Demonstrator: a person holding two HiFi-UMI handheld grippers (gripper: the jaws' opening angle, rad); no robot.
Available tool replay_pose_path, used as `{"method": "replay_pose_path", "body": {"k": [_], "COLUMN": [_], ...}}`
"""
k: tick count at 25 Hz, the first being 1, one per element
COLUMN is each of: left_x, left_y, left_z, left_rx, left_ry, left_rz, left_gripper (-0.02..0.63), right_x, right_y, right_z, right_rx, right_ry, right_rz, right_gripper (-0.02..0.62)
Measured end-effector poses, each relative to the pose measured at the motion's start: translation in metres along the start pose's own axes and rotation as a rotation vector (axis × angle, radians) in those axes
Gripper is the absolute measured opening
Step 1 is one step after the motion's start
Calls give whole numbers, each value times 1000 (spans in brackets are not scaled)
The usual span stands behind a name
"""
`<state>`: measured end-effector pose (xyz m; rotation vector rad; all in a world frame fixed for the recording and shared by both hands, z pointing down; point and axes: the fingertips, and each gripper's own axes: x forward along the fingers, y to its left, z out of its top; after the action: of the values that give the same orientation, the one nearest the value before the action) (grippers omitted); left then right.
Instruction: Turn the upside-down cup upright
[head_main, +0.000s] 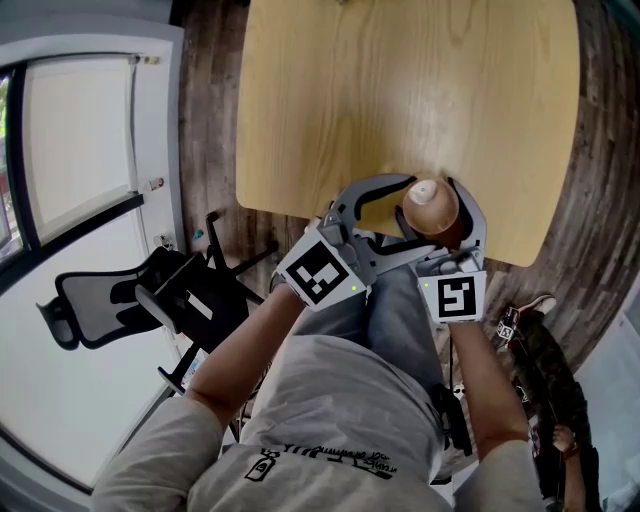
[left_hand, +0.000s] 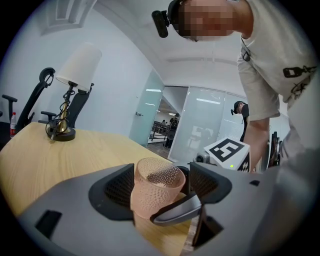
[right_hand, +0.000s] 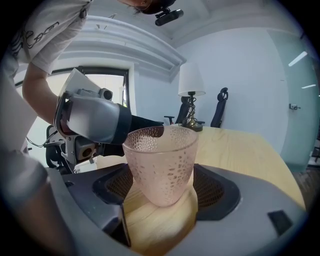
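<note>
The pink dimpled cup (head_main: 432, 205) stands upright, mouth up, on the wooden table (head_main: 400, 90) close to its near edge. My right gripper (head_main: 440, 225) has a jaw on each side of the cup (right_hand: 161, 165), and both pads touch its wall. My left gripper (head_main: 392, 215) reaches in from the left. Its jaws stand apart around the same cup (left_hand: 156, 192), which sits out at their tips with small gaps. A right gripper finger (left_hand: 177, 211) crosses in front of the cup in the left gripper view.
A table lamp (left_hand: 74, 95) with a white shade stands at the table's far end. The table edge runs just under the cup. Beside the table, to the left, is a black office chair (head_main: 150, 295). A bag (head_main: 540, 350) lies on the floor at right.
</note>
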<state>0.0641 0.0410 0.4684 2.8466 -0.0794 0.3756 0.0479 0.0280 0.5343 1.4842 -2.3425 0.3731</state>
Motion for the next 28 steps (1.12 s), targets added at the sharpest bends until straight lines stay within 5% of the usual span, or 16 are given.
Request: {"method": "replay_pose_path", "body": {"k": [11, 19, 28], "left_x": [-21, -33, -56], "left_y": [2, -7, -20], "left_z": [28, 54, 106], "left_rx": [56, 65, 38], "left_ry": [-66, -93, -182], "left_rz": [34, 49, 94], "left_gripper": [339, 339, 339], "right_x": [-13, -29, -58], "right_y": [-1, 6, 4], "right_z": [42, 62, 122], "right_rx": [5, -97, 16], "right_ry": [-100, -68, -189], "right_rz": [-33, 13, -17], "right_gripper": [356, 356, 353]}}
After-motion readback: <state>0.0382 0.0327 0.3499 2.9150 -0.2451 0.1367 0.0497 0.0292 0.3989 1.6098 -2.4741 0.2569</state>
